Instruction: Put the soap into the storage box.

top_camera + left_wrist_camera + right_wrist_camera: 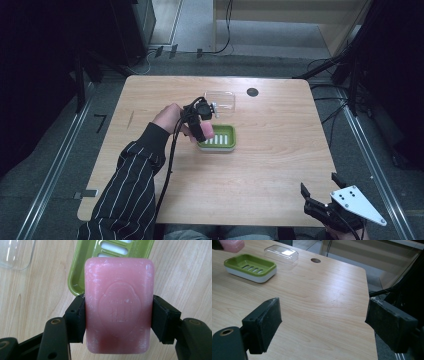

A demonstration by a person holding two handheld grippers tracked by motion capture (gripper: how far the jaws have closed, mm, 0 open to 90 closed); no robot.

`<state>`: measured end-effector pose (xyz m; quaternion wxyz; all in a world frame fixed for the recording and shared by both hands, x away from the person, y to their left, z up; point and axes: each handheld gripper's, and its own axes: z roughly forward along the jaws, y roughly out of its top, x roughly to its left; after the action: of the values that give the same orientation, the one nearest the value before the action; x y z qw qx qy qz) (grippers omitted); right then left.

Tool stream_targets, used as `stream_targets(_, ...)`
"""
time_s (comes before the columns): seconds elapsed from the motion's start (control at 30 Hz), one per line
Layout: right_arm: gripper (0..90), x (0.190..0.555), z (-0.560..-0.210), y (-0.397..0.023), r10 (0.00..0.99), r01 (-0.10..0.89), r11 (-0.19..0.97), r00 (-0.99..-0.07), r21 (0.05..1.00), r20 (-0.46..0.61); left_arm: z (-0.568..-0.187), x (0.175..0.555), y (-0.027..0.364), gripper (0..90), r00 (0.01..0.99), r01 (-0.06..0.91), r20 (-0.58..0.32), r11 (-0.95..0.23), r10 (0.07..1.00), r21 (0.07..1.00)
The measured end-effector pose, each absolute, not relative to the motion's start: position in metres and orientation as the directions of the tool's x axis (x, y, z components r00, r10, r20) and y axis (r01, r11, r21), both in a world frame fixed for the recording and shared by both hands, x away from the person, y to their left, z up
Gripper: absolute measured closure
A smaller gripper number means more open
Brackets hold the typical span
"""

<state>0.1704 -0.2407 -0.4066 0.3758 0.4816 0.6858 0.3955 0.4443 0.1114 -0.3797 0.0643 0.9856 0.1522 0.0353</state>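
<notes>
A pink bar of soap [118, 305] sits clamped by its sides between the two black pads of my left gripper [118, 322], which is shut on it. In the high view the left gripper [204, 131] holds the soap [208, 133] just above the left end of a green soap dish [222, 139] with a slotted floor and white base. The dish [80, 275] lies behind the soap. My right gripper [319, 184] rests open at the table's front right corner, nothing between its pads [265, 322]. From there the dish [249, 266] and soap [232, 245] lie far left.
A clear plastic lid [220, 100] lies on the table just behind the dish, also seen as the lid [281, 253] and the lid [15, 252]. A round black hole [252, 92] is in the wooden tabletop [280, 150] near the far edge. Cables run across the floor beyond.
</notes>
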Motion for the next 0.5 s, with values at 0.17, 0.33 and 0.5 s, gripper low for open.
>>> stream_targets(0.17,13.6,0.1696,-0.4067,-0.2408,0.958,0.363,0.225,-0.253,0.904,-0.137,-0.3820,0.4458,0.1076,38.5,0.957,0.273,0.059,-0.953,0.283,0.135)
stream_targets(0.33,13.6,0.1692,-0.4067,-0.2409,0.958,0.364,0.227,-0.252,0.903,-0.140,-0.3836,0.4483,0.1056,38.4,0.961,0.259,0.060,-0.957,0.269,0.130)
stream_targets(0.5,13.6,0.1683,-0.4068,-0.2416,0.959,0.365,0.227,-0.247,0.903,-0.141,-0.3854,0.4505,0.1028,38.5,0.967,0.240,0.059,-0.962,0.250,0.132)
